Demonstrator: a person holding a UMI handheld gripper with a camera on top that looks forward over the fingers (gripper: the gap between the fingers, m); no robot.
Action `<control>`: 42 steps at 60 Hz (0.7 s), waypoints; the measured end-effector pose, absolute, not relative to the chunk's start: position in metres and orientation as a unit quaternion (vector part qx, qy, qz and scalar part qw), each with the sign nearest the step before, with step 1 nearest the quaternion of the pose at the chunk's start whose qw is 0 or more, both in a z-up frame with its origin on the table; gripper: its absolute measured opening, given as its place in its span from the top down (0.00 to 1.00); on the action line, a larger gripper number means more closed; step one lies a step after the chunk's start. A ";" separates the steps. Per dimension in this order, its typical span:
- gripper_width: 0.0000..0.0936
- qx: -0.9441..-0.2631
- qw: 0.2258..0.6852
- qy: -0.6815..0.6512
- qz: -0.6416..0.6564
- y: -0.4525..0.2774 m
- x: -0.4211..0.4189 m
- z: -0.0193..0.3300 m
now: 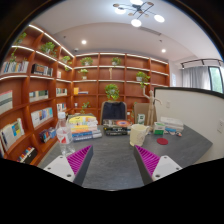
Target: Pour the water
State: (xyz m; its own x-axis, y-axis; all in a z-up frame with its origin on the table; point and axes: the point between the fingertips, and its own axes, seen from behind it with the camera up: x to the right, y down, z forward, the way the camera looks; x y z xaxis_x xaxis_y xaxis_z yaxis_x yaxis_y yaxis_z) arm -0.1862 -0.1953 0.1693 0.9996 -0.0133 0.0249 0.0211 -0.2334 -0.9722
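Gripper [113, 160]: fingers spread wide, nothing held; magenta pads [78, 158] facing inward over bare grey worktop [110, 158]. Bottle [63, 133]: clear, upright, ahead and left of the left finger, apart from it. Cup [138, 134]: pale, ahead and slightly right, beyond the fingertips. Red lid-like disc [162, 141]: right of cup. Books [85, 128]: stacked beyond bottle. Bookshelves [30, 95]: far left wall.

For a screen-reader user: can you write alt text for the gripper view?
Open gripper hovers over a grey table, holding nothing. Beyond its fingers stand a clear bottle and a white cup, with bookshelves behind.
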 end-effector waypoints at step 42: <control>0.07 -0.764 0.636 -0.028 0.108 -0.070 -0.400 0.114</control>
